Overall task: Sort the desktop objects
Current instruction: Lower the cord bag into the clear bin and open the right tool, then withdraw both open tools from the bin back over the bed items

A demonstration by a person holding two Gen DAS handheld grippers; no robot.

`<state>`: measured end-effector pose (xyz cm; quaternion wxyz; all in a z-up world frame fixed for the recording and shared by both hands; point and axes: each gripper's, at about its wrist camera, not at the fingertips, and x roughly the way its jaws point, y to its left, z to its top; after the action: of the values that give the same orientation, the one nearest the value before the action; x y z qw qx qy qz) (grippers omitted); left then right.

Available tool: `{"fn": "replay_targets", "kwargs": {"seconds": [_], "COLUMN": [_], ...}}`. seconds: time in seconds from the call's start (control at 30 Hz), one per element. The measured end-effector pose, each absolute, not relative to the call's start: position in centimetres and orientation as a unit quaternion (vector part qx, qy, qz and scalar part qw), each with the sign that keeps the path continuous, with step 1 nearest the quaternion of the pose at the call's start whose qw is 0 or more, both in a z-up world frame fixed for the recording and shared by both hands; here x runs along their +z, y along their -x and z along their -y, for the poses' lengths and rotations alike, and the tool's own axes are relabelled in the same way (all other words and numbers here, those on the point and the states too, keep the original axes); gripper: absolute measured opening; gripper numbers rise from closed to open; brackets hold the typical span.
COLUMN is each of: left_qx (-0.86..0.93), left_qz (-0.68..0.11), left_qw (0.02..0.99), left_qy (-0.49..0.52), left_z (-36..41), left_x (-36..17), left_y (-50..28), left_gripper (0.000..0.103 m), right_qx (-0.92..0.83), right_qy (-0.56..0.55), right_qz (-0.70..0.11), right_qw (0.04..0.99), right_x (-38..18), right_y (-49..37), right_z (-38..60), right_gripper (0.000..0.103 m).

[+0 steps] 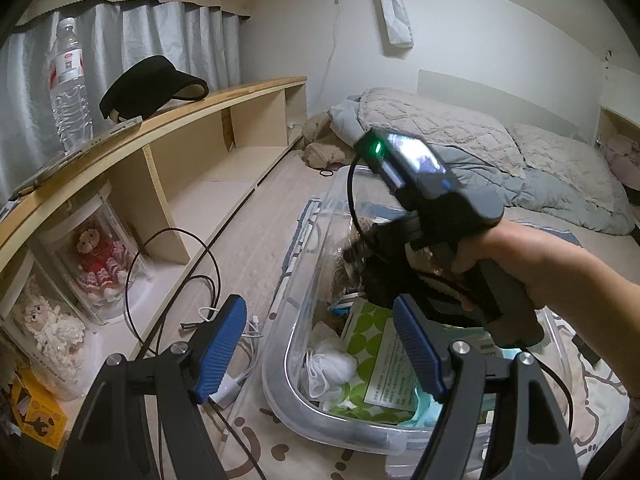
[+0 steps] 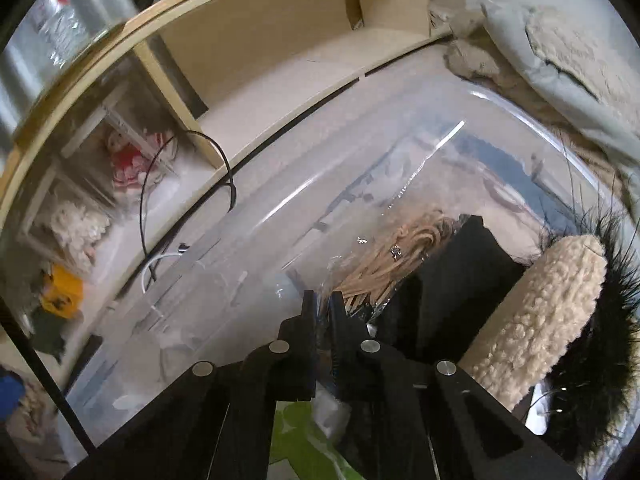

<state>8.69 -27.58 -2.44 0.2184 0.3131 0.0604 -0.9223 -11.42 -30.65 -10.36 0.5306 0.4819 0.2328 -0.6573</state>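
Observation:
A clear plastic storage bin [image 1: 280, 364] sits on a patterned mat. It holds a white cloth bundle [image 1: 332, 364], a green-spotted pack [image 1: 368, 320] and a printed leaflet [image 1: 392, 376]. My left gripper [image 1: 318, 304] hovers over the bin's near left corner, blue pads wide apart and nothing between them. A person's hand points my right gripper [image 1: 368, 256] down into the bin. In the right wrist view the right gripper [image 2: 322, 300] is shut, pinching the edge of a clear bag of tan strands [image 2: 384, 256]. A cream fleece item trimmed with black fur [image 2: 540, 312] lies to its right.
A wooden shelf unit [image 1: 192, 120] runs along the left, carrying a water bottle [image 1: 68, 80] and a black visor [image 1: 152, 88]. Dolls in clear cases [image 1: 96, 256] stand in its lower cubbies. Black and white cables [image 1: 208, 292] lie left of the bin. A quilt-covered bed [image 1: 440, 128] lies behind.

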Motion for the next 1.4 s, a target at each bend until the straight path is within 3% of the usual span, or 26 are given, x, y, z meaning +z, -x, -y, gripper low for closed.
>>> {"fn": "replay_targets", "kwargs": {"seconds": [0.13, 0.3, 0.7, 1.07, 1.1, 1.13, 1.17, 1.2, 1.33, 1.4], "left_qx": [-0.922, -0.923, -0.925, -0.927, -0.927, -0.928, -0.928, -0.928, -0.931, -0.931], "left_qz": [-0.057, -0.056, -0.061, -0.061, -0.061, -0.062, -0.063, -0.063, -0.067, -0.069], "left_qw": [0.217, 0.218, 0.22, 0.22, 0.22, 0.22, 0.22, 0.22, 0.218, 0.221], "left_qy": [-0.315, -0.312, -0.303, -0.298, -0.296, -0.295, -0.294, -0.293, -0.286, -0.28], "left_z": [27.4, 27.2, 26.7, 25.4, 25.3, 25.1, 24.9, 24.7, 24.1, 23.8], "left_x": [-2.5, -2.3, -1.6, -0.8, -0.6, -0.5, -0.3, -0.2, 0.5, 0.9], "left_y": [-8.5, -8.7, -9.0, -9.0, -9.1, -9.1, -9.1, -9.1, -9.5, -9.7], "left_gripper": [0.076, 0.076, 0.076, 0.076, 0.076, 0.076, 0.076, 0.076, 0.076, 0.083], "right_qx": [-0.646, -0.64, -0.656, -0.678, -0.679, -0.681, -0.684, -0.69, -0.709, -0.714], "right_qy": [-0.483, -0.487, -0.433, -0.344, -0.338, -0.334, -0.329, -0.322, -0.29, -0.286], "right_qz": [-0.288, -0.291, -0.149, -0.127, -0.123, -0.12, -0.117, -0.113, -0.093, -0.083], "right_qw": [0.516, 0.518, 0.599, 0.638, 0.64, 0.64, 0.64, 0.639, 0.636, 0.634], "right_x": [-12.1, -11.7, -5.0, -1.3, -1.0, -0.7, -0.5, -0.2, 1.2, 1.8], "right_y": [10.7, 10.2, 12.6, 11.0, 10.8, 10.8, 10.8, 10.6, 10.1, 10.2], "right_z": [30.4, 30.0, 24.4, 18.0, 17.2, 16.6, 16.0, 15.3, 12.7, 11.5], "right_gripper": [0.006, 0.006, 0.007, 0.007, 0.01, 0.03, 0.074, 0.089, 0.093, 0.093]}}
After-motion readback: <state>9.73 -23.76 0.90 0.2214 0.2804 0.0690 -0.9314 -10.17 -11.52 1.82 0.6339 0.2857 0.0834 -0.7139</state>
